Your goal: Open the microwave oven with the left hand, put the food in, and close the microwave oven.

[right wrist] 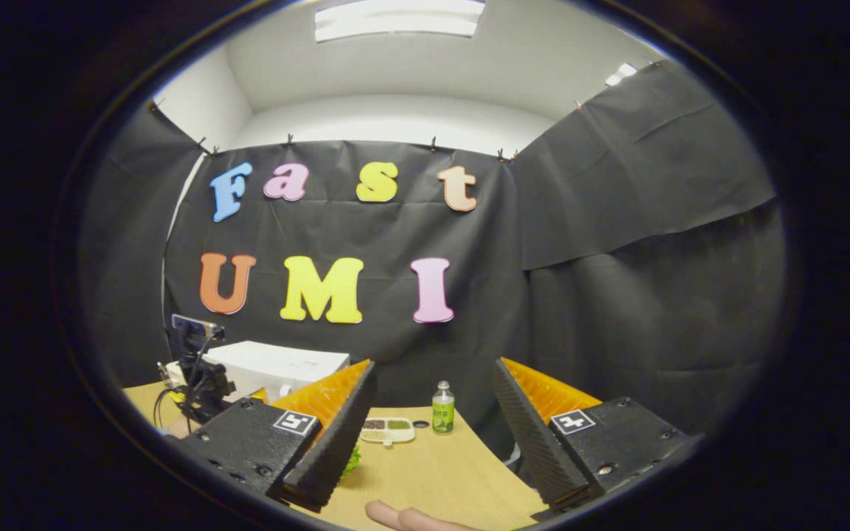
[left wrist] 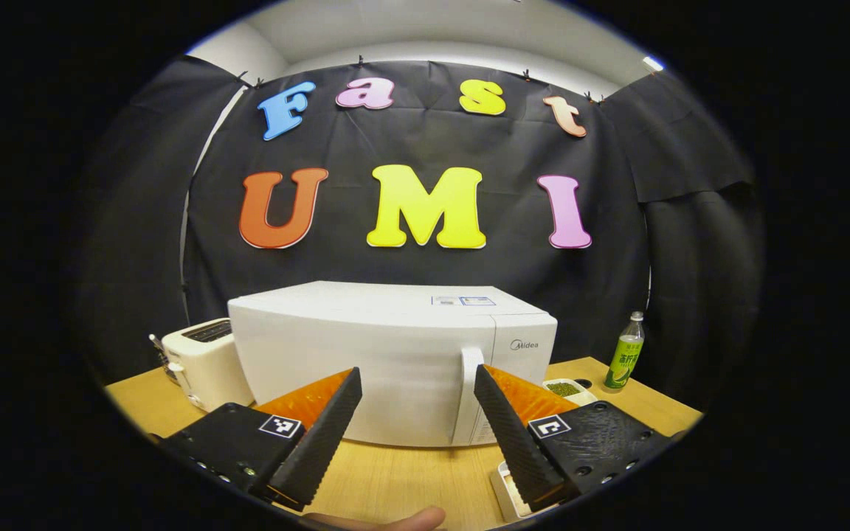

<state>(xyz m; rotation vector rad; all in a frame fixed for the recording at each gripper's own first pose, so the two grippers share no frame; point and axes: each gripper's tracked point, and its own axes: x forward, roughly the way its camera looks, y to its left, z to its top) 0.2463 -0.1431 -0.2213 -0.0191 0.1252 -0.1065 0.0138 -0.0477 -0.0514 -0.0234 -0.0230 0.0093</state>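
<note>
Microwave oven, a white boxy appliance with its door closed and a white vertical bar handle near its right edge, stands toward the back of the light wooden table, square to the left gripper view. Its handle faces the front, which should suit a pull with the left hand; by my reading the opening step has not begun. In the right gripper view the same oven sits far off to the left.

To the oven's left, just beside it, is a cream toaster. To its right, near the table's back edge, stands a green-labelled clear plastic bottle, also seen in the right gripper view.

The food seems to be the small white divided tray of green and brown grains, lying near the bottle, within reach of the right side, probably so the right hand can carry it in. Its edge peeks out past the oven.

The left gripper hangs above the table in front of the oven, its jaws spread wide and holding nothing, the handle showing between them farther off. The right gripper is likewise wide apart and empty, aimed over the table toward the bottle. A fingertip of the holding hand shows at the bottom.

Black cloth walls the booth under a white ceiling with a bright light panel.
</note>
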